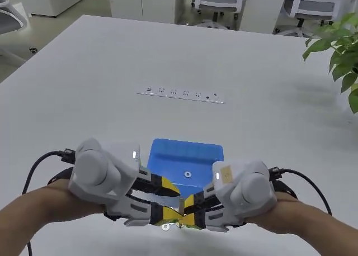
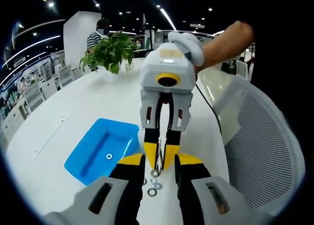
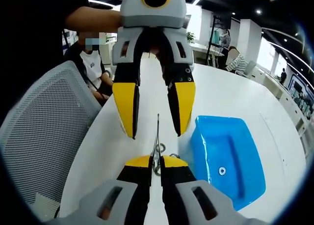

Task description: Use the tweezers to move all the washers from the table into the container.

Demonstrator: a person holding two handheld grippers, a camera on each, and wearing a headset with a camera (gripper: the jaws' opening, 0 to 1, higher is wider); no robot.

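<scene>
Loose washers (image 1: 166,226) are seen at the tabletop's (image 1: 112,60) near edge, below both tongs. The left tongs (image 2: 160,161) are held open with nothing gripped, facing the right ones. The tweezers (image 3: 157,131) are clamped in the closed right tongs (image 3: 156,162), tips just by the washers. The blue container (image 1: 168,152) is set just behind, with one washer (image 1: 187,174) lying inside.
</scene>
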